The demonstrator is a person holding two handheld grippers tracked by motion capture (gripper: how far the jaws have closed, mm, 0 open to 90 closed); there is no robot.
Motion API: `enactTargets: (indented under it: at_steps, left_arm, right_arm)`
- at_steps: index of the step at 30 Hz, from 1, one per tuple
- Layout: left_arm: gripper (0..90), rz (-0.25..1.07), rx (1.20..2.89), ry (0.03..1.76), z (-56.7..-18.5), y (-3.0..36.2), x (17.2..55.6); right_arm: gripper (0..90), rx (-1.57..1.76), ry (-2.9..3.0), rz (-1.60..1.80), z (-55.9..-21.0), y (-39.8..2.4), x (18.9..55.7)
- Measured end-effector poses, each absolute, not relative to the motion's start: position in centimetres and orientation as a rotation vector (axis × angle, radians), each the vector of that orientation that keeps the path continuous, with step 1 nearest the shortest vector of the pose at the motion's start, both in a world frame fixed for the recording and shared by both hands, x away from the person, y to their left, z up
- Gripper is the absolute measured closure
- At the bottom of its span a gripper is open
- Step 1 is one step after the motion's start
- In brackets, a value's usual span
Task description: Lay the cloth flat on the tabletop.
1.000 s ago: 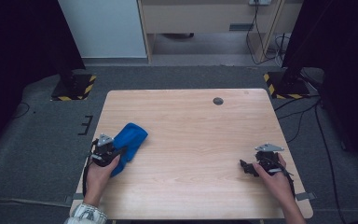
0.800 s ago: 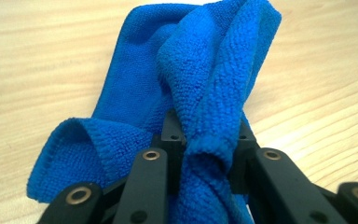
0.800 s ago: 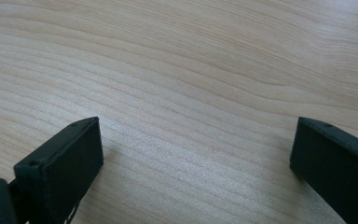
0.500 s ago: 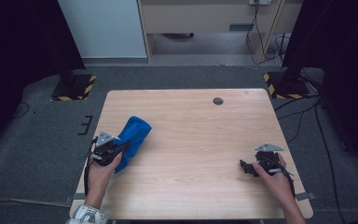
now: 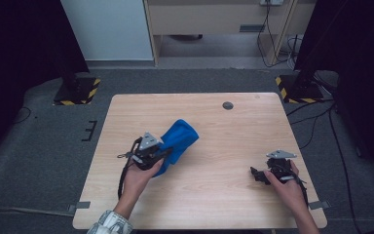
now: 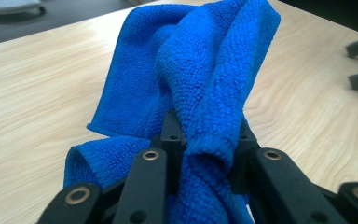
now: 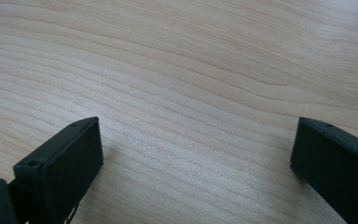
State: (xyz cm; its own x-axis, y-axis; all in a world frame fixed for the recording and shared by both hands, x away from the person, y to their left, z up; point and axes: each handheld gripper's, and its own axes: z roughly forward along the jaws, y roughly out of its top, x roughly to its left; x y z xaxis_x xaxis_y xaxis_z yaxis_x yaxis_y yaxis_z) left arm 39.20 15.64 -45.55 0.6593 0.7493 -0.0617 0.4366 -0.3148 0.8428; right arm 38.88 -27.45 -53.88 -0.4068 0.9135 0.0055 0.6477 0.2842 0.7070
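Midway across the worktop, the left tool clamps a bunched blue cloth, left of centre. The right tool rests wide open near the right edge. Lifting higher should keep the trailing folds from dragging.
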Motion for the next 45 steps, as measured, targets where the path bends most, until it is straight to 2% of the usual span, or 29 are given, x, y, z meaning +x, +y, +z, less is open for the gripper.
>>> enactTargets:
  at_steps: [11, 20, 23, 24, 29, 31, 33, 34, 38, 39, 40, 45]
  left_arm:
    - [72.7, 0.304, 2.079, 0.822, -48.3, 8.8, 39.9]
    - [71.6, 0.255, 2.15, 0.848, -52.4, 7.2, 40.4]
    - [68.4, 0.256, 2.138, 0.845, -52.7, 7.3, 40.5]
    - [65.1, 0.261, 2.127, 0.853, -52.8, 7.3, 40.6]
    - [35.9, 0.309, 2.119, 0.857, -52.4, 7.3, 40.2]
    - [28.9, 0.317, 2.11, 0.85, -52.1, 7.4, 40.1]
    - [25.8, 0.327, 2.075, 0.834, -51.3, 7.8, 39.7]
    - [24.0, 0.318, 2.026, 0.828, -50.4, 8.2, 39.4]
    - [23.2, 0.359, 1.999, 0.814, -48.9, 9.3, 38.4]
    - [23.7, 0.359, 1.999, 0.814, -48.9, 9.3, 38.4]
    - [25.2, 0.381, 2.015, 0.827, -48.4, 10.0, 37.8]
    - [31.4, 0.422, 2.043, 0.848, -48.4, 11.7, 36.5]
  right_arm:
    - [2.4, 1.409, 2.154, 0.894, -53.9, -27.4, 38.8]
    - [4.3, 1.408, 2.154, 0.893, -53.8, -27.1, 38.8]
    - [13.9, 1.406, 2.153, 0.905, -53.6, -26.9, 38.7]
    - [13.8, 1.391, 2.148, 0.928, -53.4, -26.7, 38.7]
    - [23.2, 1.296, 2.127, 1.024, -52.1, -26.0, 38.2]
    - [26.8, 1.255, 2.123, 1.053, -51.5, -25.6, 37.9]
    - [28.5, 1.248, 2.12, 1.068, -51.4, -25.4, 37.8]
    - [32.5, 1.227, 2.13, 1.091, -51.2, -25.0, 37.6]
    - [42.5, 1.185, 2.167, 1.114, -50.9, -24.1, 37.3]
    - [42.5, 1.185, 2.167, 1.114, -50.9, -24.1, 37.3]
    - [51.6, 1.159, 2.18, 1.128, -50.8, -23.6, 37.2]
    - [67.7, 1.085, 2.219, 1.15, -50.5, -22.5, 36.9]
